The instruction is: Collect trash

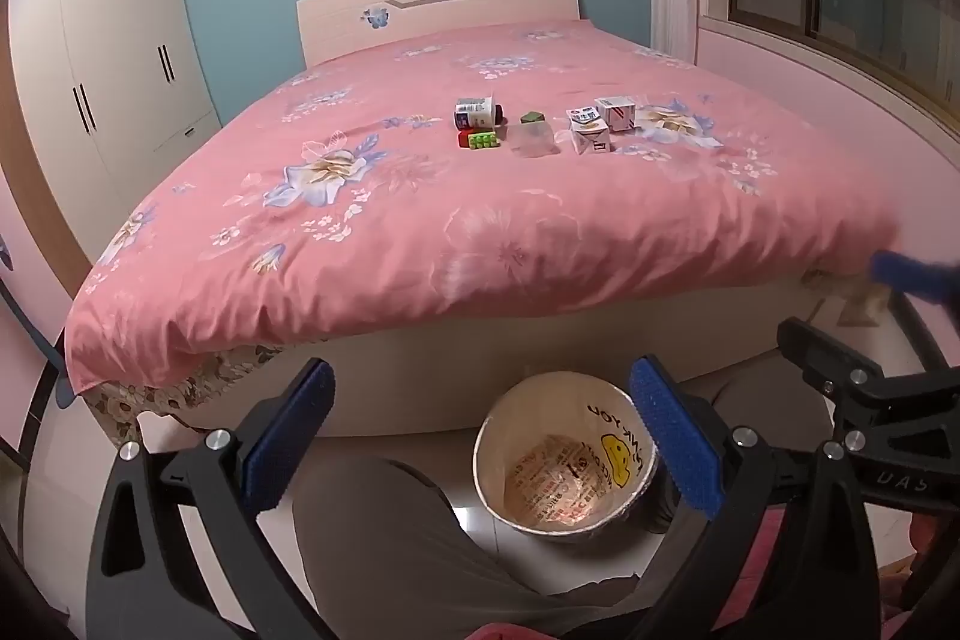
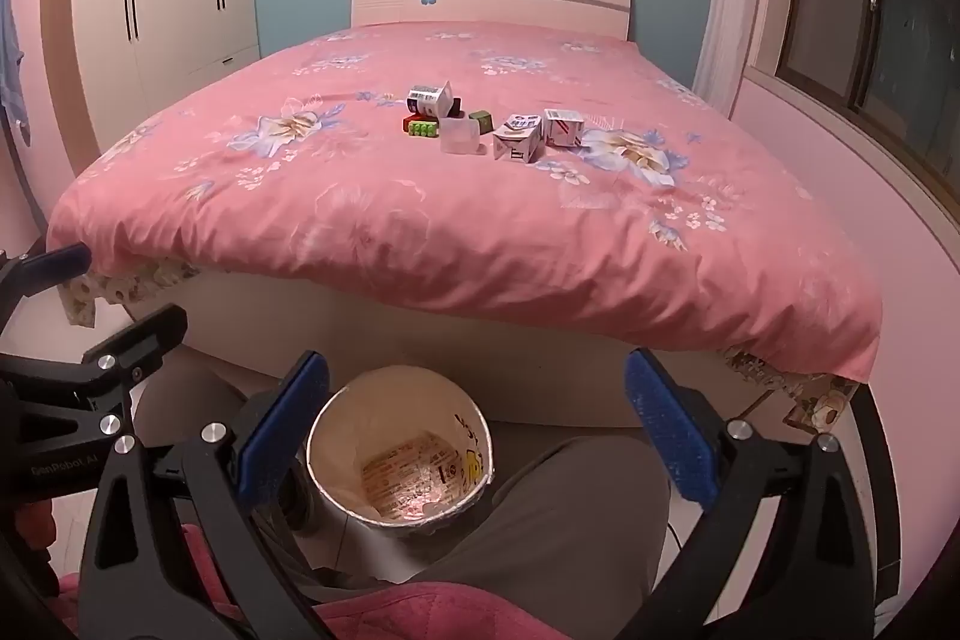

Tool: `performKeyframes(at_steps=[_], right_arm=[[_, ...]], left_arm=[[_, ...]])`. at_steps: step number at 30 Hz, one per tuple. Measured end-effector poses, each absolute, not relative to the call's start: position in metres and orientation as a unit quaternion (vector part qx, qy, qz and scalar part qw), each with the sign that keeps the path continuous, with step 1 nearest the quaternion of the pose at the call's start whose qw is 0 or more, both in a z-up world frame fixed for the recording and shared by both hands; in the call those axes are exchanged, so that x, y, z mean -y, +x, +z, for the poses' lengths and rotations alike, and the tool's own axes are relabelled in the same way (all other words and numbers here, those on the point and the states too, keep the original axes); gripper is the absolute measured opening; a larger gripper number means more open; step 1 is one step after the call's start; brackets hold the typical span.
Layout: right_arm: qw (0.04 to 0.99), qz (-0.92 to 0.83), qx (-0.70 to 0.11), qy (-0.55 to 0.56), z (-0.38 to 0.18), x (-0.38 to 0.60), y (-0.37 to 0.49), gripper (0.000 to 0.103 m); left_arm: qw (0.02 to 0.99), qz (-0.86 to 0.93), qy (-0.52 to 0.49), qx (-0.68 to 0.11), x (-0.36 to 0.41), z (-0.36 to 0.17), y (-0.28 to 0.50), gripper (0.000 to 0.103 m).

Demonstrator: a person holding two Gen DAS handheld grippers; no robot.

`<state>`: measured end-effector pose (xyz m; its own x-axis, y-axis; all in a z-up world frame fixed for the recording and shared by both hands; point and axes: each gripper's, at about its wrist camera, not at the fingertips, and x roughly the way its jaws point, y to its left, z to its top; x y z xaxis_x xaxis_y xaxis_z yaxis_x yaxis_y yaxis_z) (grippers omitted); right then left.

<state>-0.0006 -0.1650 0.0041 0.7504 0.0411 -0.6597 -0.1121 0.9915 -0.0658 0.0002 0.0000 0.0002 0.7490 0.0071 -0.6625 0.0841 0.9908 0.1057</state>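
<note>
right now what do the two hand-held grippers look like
Both match: the left hand-held gripper and right hand-held gripper have black angular frames with silver bolts and two flat fingers faced with textured blue pads. White lettering marks each body, partly unreadable. No cables are visible.

cartons on bed, bin before bed

Print on the small cartons and the tipped cup on the bed is too small to read. The right gripper is cut off by the left view's edge, one fingertip blurred. The bin base is hidden by the person's knee.
</note>
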Motion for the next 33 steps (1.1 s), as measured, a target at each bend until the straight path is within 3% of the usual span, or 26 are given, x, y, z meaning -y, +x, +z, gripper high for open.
performKeyframes(at_steps=[33], right_arm=[[0.939, 0.035, -0.338, -0.061, 0.015, 0.163, -0.004, 0.096]], left_arm=[[0.939, -0.016, 0.069, -0.337, 0.001, 0.018, 0.000, 0.101]])
